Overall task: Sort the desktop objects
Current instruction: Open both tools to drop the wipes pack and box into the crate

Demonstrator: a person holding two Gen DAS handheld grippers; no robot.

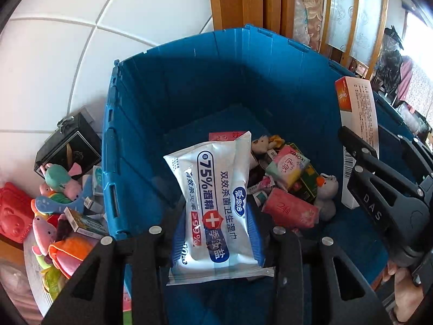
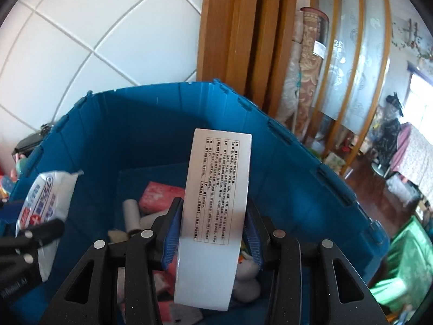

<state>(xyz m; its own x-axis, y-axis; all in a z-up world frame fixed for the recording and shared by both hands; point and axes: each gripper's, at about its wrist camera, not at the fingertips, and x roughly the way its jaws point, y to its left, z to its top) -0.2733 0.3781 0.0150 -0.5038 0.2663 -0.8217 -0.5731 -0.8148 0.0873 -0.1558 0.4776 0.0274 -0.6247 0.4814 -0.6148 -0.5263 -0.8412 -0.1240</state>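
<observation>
Wipes pack (image 1: 213, 205) sits clamped in your left claw (image 1: 216, 233) and the tall white box (image 2: 213, 211) in your right claw (image 2: 212, 230), both long axes pointing forward over the blue crate (image 1: 189, 81) directly below.

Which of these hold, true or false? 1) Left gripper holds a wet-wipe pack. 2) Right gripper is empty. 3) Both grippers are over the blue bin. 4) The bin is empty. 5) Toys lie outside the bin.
1) The left gripper holds a wet-wipe pack. True.
2) The right gripper is empty. False: it grips a white box printed with text.
3) Both grippers are over the blue bin. True.
4) The bin is empty. False: pink packets and a small plush lie inside.
5) Toys lie outside the bin. True, beside its left wall.
</observation>
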